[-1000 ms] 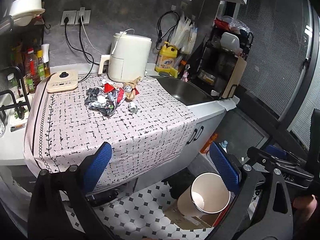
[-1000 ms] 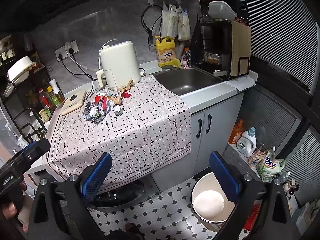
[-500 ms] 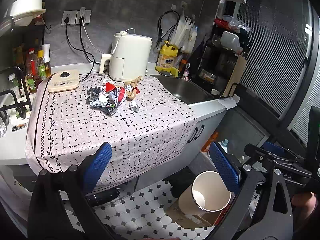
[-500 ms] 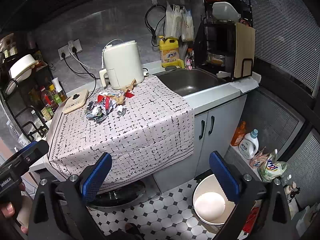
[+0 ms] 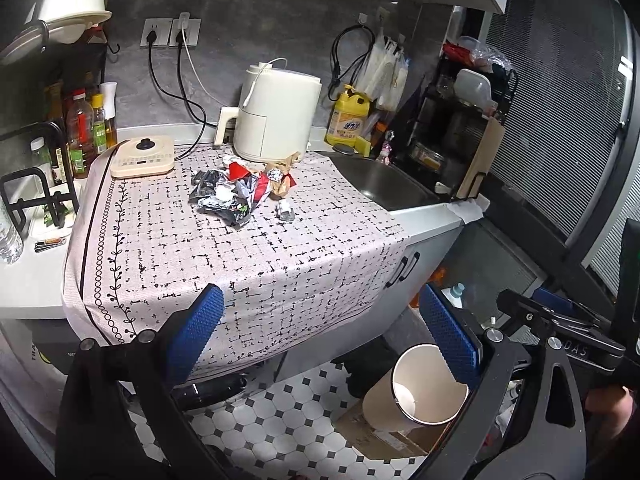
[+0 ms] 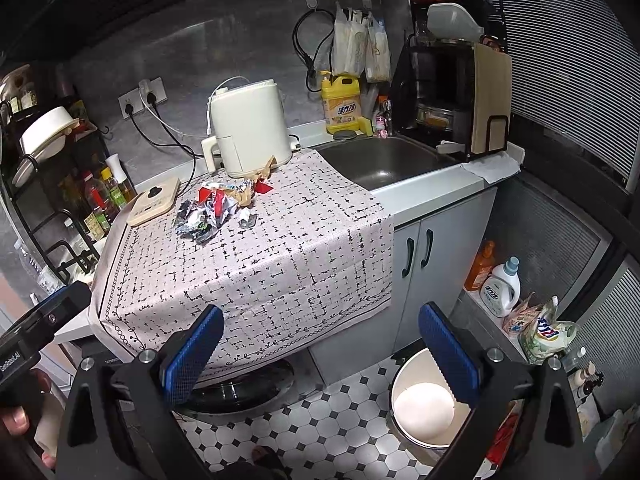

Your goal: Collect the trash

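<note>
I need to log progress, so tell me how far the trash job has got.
Nothing looks done: the wrappers lie heaped on the cloth, one scrap apart. The bin on the floor looks empty. In hand: nothing; the left gripper and right gripper are open, short of the counter. Left: pick up every piece and bin it.

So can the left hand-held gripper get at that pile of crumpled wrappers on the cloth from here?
Probably yes: the left hand-held gripper is open, and bare tablecloth lies before the crumpled wrappers.

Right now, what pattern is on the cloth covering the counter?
The cloth is pale with black broken-grid dashes and a vine border; clearest in the right wrist view.
</note>
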A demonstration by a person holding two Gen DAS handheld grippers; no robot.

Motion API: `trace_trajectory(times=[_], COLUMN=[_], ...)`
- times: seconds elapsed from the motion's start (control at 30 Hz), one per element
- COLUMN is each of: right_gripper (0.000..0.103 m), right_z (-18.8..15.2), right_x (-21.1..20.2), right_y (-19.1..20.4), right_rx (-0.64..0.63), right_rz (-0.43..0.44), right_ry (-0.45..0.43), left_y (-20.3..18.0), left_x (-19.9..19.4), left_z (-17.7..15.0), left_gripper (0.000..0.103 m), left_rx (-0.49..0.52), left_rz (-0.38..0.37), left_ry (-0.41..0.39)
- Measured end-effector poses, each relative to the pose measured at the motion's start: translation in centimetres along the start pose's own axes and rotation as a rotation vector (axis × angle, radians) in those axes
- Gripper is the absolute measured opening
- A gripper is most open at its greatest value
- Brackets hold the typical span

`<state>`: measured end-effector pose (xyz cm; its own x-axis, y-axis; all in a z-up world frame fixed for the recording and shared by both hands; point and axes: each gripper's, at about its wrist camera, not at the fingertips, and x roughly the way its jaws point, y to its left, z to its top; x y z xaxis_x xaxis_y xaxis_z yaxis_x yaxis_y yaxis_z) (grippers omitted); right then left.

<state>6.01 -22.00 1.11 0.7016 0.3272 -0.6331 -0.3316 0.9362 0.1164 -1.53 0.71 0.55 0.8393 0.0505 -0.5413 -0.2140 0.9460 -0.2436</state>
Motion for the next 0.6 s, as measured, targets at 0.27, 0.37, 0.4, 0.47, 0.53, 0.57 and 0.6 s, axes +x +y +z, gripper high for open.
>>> trace_trajectory(times=[0.27,0.37,0.4,0.47,0.53,0.57,0.6], right_gripper=[0.095,0.095,0.095,0.095,0.095,0.095,0.095], right_z=[-0.35,-0.47,-0.52,-0.62,-0.63,-0.64,-0.62], right_x=[-0.16,-0.14,-0.13,-0.15,-0.21,-0.27,-0.34], right_y=[-0.23,-0.21,-0.21,-0.24,-0.23,-0.22,-0.23], right_rx=[0.002,-0.003,-0.004,-0.007,-0.011,-0.014,-0.017], right_rz=[-0.021,-0.011,-0.006,0.002,0.004,0.003,0.004], right_ry=[-0.007,-0.004,-0.002,0.002,0.002,0.002,0.001], left_y=[0.14,0.27,0.26,0.07,-0.09,-0.19,-0.24], left_x=[-0.29,-0.33,-0.33,-0.35,-0.37,-0.43,-0.45], left_z=[-0.4,-0.56,-0.61,-0.73,-0.69,-0.7,-0.68], left_gripper=[0.097,0.097,0.097,0.097,0.097,0.097,0.097], left_rx=[-0.012,-0.019,-0.021,-0.021,-0.02,-0.02,-0.02], left_rz=[0.019,0.006,0.005,0.006,0.006,0.006,0.005], left_ry=[-0.007,-0.004,-0.004,-0.002,-0.003,-0.005,-0.005])
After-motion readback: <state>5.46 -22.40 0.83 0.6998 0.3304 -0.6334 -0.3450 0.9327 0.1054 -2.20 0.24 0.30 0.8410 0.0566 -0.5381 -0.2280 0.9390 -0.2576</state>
